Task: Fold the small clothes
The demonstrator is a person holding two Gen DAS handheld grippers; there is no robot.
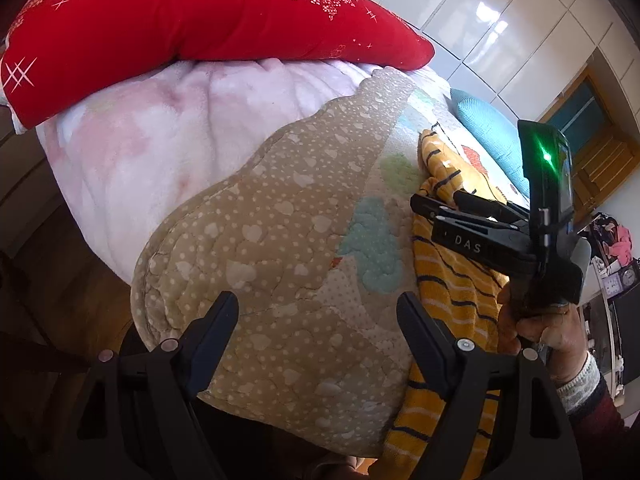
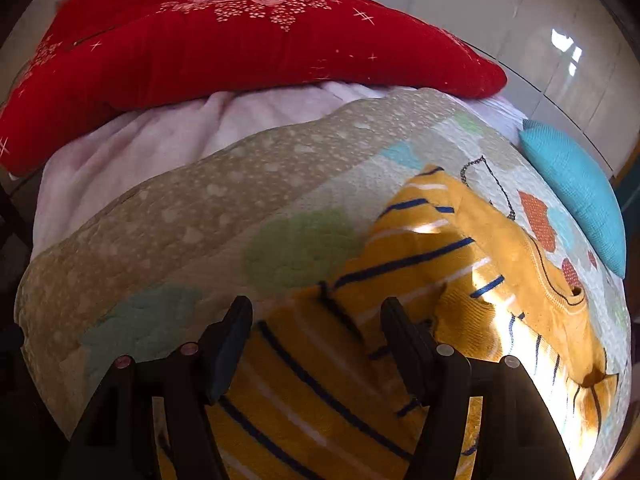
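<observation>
A small yellow garment (image 2: 420,280) with navy and white stripes lies spread and partly bunched on the patterned quilt (image 2: 200,216); it also shows in the left wrist view (image 1: 456,292) at the right. My right gripper (image 2: 316,312) is open and hovers just above the garment's near striped part, holding nothing. It also shows in the left wrist view (image 1: 436,204), over the garment. My left gripper (image 1: 318,308) is open and empty over the tan border of the quilt (image 1: 280,220), left of the garment.
A red quilted cover (image 2: 240,40) lies on a pale pink blanket (image 2: 160,136) at the far side. A teal pillow (image 2: 580,184) sits at the right. The bed's edge drops to a wooden floor (image 1: 80,280) on the left. White cabinets (image 1: 500,20) stand behind.
</observation>
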